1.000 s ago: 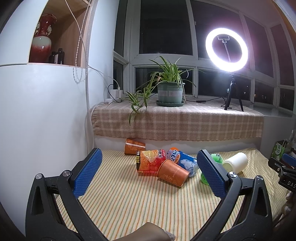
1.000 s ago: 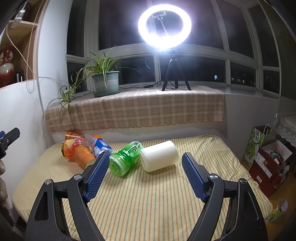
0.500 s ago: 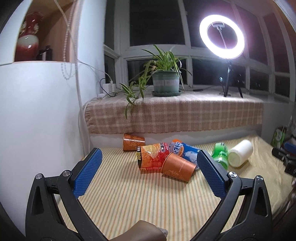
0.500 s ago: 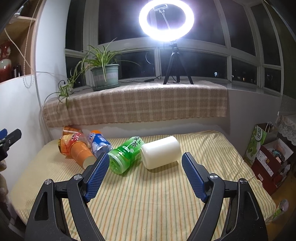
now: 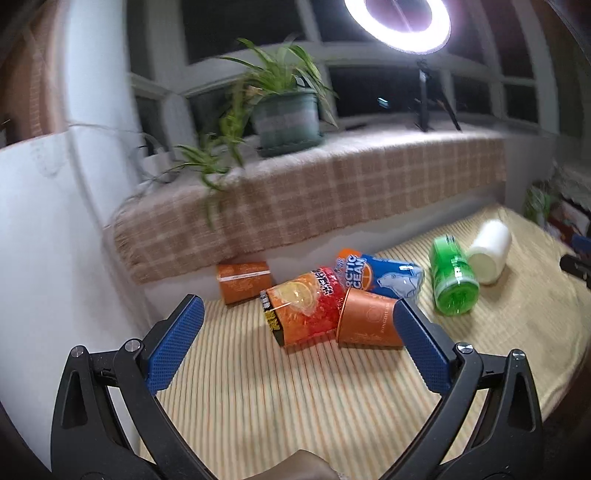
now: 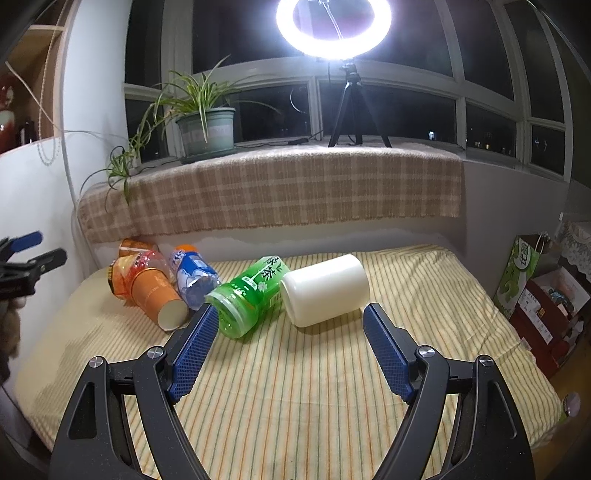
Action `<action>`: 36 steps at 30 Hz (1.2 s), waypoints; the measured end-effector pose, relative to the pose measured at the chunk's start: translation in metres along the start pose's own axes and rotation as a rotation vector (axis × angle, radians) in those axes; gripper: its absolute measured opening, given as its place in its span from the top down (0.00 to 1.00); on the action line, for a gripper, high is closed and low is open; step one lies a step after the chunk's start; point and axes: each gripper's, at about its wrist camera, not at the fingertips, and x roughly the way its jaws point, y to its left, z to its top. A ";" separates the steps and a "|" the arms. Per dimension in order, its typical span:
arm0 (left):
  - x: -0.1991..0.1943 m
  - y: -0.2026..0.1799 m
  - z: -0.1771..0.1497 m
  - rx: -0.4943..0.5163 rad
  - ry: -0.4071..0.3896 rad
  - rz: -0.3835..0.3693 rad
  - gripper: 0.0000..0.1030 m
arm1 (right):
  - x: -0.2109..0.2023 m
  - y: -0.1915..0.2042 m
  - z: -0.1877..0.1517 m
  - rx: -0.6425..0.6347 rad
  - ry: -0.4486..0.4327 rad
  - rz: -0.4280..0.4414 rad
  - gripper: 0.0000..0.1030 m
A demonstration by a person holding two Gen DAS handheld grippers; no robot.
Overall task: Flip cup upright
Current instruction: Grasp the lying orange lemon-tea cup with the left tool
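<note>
Left gripper [image 5: 297, 330] hangs low over the bed, jaws spread wide, holding nothing; right gripper [image 6: 286, 334] likewise, jaws wide, empty.

Potted plant [image 6: 207, 125] — ring light [image 6: 333, 27]

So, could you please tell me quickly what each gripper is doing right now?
Left gripper: open, holding nothing.
Right gripper: open, holding nothing.
</note>
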 end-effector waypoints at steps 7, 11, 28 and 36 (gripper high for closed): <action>0.048 0.030 0.015 -0.010 0.150 -0.085 0.00 | 0.015 -0.003 -0.005 0.006 0.025 -0.003 0.22; 0.070 0.042 0.021 -0.105 0.258 -0.101 0.00 | 0.025 0.000 -0.005 -0.021 0.043 0.004 0.22; 0.139 0.069 -0.023 -1.326 0.519 0.037 0.01 | 0.040 -0.027 -0.011 0.045 0.032 0.059 0.22; 0.166 0.058 -0.042 -1.523 0.503 0.233 0.01 | 0.036 -0.055 -0.012 0.080 0.018 0.048 0.22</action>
